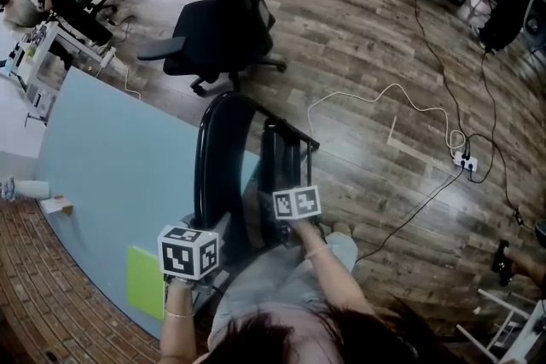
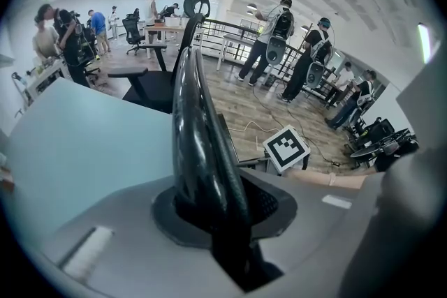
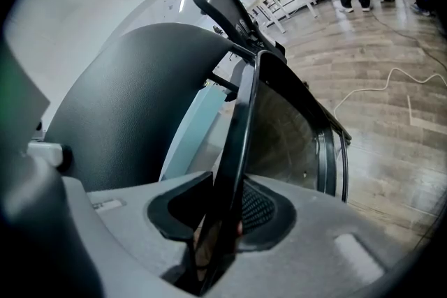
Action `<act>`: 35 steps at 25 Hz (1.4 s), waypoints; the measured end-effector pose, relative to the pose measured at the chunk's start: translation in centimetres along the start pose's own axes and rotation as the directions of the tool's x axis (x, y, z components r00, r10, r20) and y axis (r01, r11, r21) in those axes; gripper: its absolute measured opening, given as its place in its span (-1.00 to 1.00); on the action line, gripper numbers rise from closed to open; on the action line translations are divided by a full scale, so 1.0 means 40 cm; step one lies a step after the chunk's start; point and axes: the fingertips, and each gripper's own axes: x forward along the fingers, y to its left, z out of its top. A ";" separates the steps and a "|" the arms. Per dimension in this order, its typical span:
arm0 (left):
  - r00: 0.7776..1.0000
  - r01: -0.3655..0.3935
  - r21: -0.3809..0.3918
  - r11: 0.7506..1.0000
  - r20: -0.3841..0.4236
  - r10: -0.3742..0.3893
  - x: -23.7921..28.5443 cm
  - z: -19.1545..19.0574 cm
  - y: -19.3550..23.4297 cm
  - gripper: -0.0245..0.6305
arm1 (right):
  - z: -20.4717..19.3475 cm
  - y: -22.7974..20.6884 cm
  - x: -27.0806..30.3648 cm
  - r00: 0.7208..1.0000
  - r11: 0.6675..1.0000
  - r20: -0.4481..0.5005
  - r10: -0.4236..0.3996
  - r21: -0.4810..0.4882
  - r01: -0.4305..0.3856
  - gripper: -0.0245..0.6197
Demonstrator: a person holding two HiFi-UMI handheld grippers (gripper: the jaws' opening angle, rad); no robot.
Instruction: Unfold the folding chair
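Note:
A black folding chair (image 1: 243,170) stands folded flat right in front of me, between the pale blue table and the wooden floor. My left gripper (image 1: 215,228) is shut on the curved edge of the chair's backrest (image 2: 199,115), which runs up between the jaws of the left gripper (image 2: 225,220). My right gripper (image 1: 283,187) is shut on the thin edge of the seat panel (image 3: 241,129); the panel passes straight through the right gripper (image 3: 222,223). The backrest (image 3: 126,122) fills the left of the right gripper view. The right gripper's marker cube (image 2: 286,148) shows beyond the chair.
A black office chair (image 1: 217,21) stands just behind the folding chair. The blue table (image 1: 111,175) lies at the left with a green sheet (image 1: 145,281) on it. A white cable and power strip (image 1: 465,159) cross the floor at the right. People stand far back.

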 end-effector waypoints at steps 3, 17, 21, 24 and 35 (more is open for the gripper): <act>1.000 -0.006 0.011 1.000 0.003 0.006 0.002 0.006 -0.024 -0.65 | 0.003 -0.010 -0.015 1.000 1.000 0.005 0.007 0.003 -0.007 -0.62; 0.998 -0.024 -0.012 1.000 0.055 0.024 0.002 0.031 -0.108 -0.67 | 0.010 -0.039 -0.081 0.998 0.996 0.025 0.059 0.061 -0.060 -0.65; 0.998 -0.035 -0.012 0.999 0.060 0.035 0.007 0.041 -0.149 -0.68 | 0.015 -0.056 -0.111 0.996 0.993 0.023 0.080 0.081 -0.082 -0.67; 0.997 -0.041 -0.014 0.999 0.060 0.042 0.010 0.046 -0.188 -0.68 | 0.014 -0.071 -0.140 0.995 0.990 0.023 0.098 0.102 -0.099 -0.67; 0.996 -0.053 -0.029 0.998 0.076 0.055 0.024 0.074 -0.308 -0.67 | 0.023 -0.124 -0.232 0.987 0.975 0.033 0.160 0.149 -0.163 -0.69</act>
